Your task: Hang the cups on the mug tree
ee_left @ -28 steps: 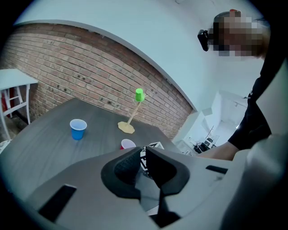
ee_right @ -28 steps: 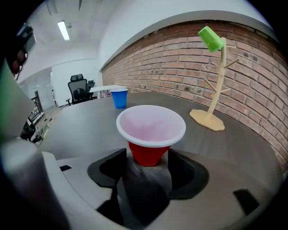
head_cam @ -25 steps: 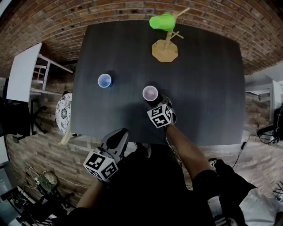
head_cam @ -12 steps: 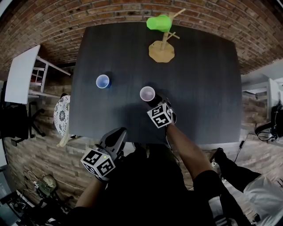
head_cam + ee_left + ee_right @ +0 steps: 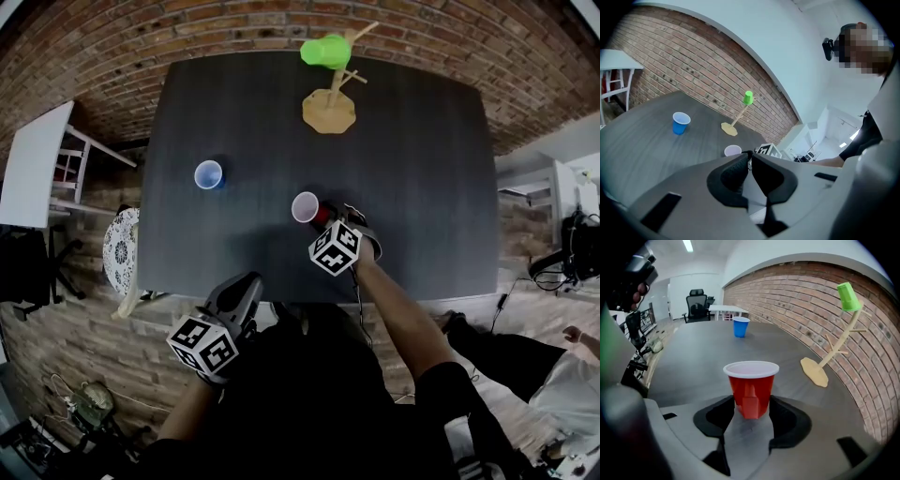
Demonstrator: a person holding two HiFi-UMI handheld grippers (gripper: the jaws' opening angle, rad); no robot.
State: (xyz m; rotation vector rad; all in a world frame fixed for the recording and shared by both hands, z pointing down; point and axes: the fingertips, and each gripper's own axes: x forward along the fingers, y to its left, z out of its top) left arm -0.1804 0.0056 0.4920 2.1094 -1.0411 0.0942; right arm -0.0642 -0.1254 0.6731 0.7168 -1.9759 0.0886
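Note:
A red cup (image 5: 305,207) (image 5: 751,390) stands on the dark table (image 5: 412,169) near its front edge. My right gripper (image 5: 323,217) (image 5: 752,405) has its jaws on either side of the cup's lower part, closing, with the pads touching its sides. A blue cup (image 5: 208,174) (image 5: 740,326) stands upright to the left. At the far edge, the wooden mug tree (image 5: 328,111) (image 5: 815,371) carries a green cup (image 5: 325,50) (image 5: 848,296) upside down on its top peg. My left gripper (image 5: 246,286) (image 5: 751,157) is shut and holds nothing, hanging in front of the table's near edge.
A brick wall (image 5: 141,37) runs behind and left of the table. A white side table (image 5: 33,159) and a patterned round seat (image 5: 120,251) stand to the left. Another person's legs (image 5: 553,375) are at the lower right.
The right gripper has pushed forward round the red cup and its jaws have narrowed on it. The left gripper has barely moved.

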